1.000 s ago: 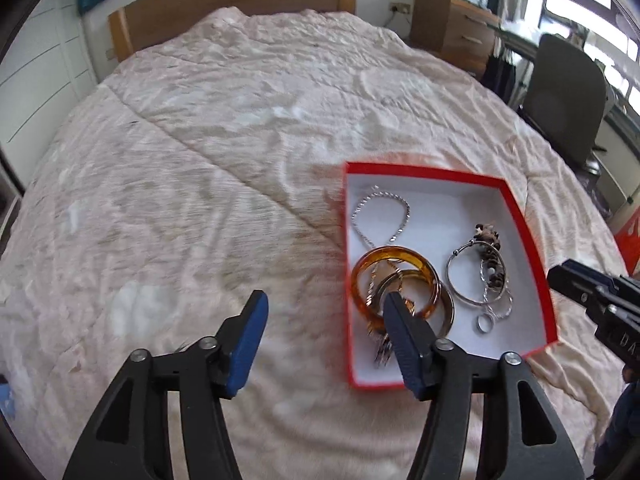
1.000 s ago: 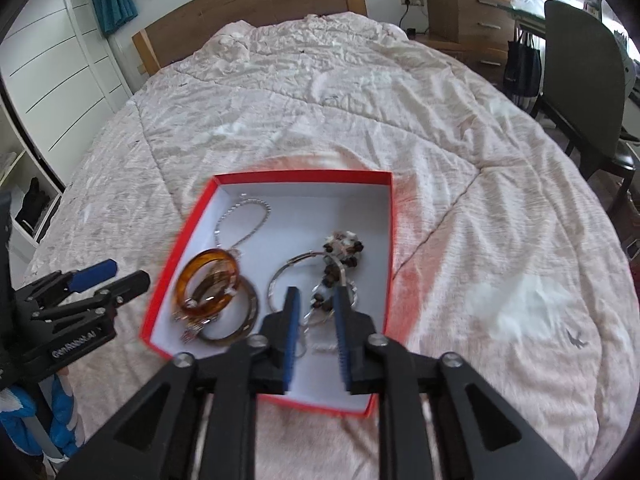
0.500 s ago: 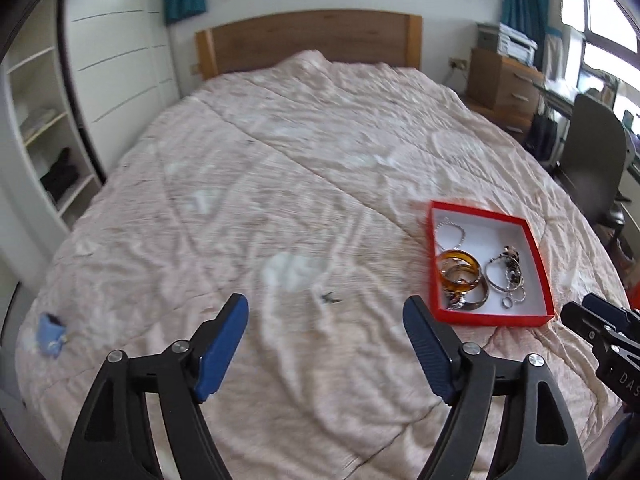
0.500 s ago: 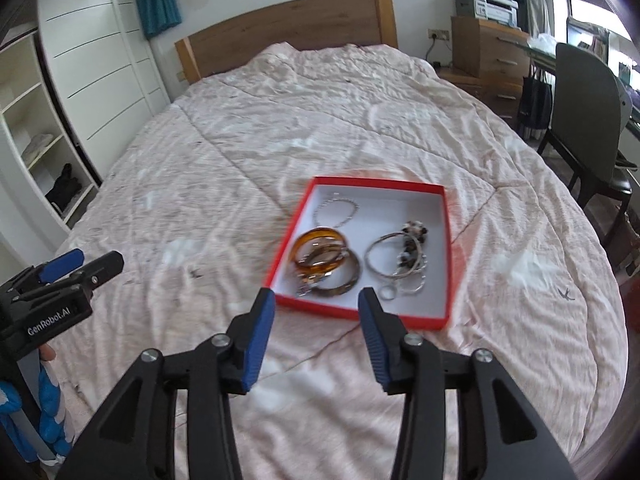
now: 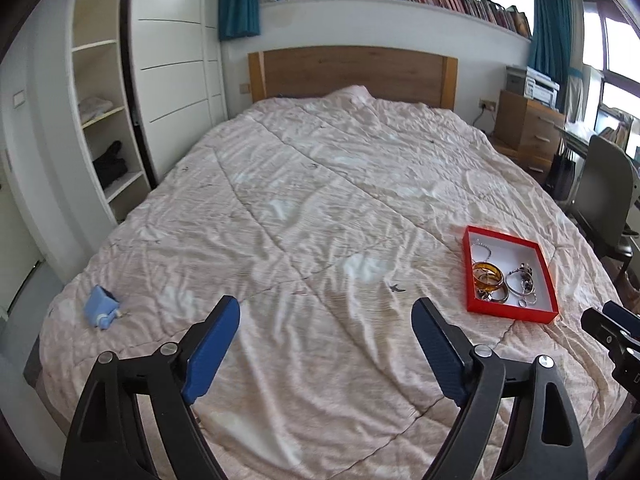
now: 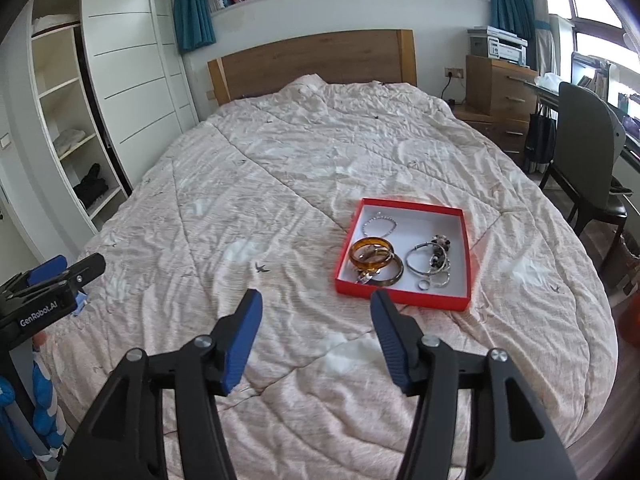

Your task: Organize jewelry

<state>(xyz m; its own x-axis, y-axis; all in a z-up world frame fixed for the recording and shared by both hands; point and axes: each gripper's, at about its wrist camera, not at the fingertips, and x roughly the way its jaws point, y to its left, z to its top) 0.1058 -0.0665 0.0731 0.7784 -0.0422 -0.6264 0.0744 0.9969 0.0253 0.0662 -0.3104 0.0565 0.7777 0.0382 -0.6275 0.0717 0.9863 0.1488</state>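
A red box with a white inside lies on the bed's right side. It holds an amber bangle, a brown bangle, a silver chain, silver hoops and beads. My left gripper hovers well back from the box, over bare quilt, its jaws opening with nothing between them. My right gripper hangs short of the box's near edge, jaws also opening and empty. Each gripper shows at the other view's edge.
A pale quilt covers the bed. A small blue object lies at its near left. White shelves stand left; a wooden dresser, desk and grey chair stand right.
Both grippers pulled back and up from the red box, which now looks small and far. Both sets of jaws spread wider. The jewelry stayed in the box.
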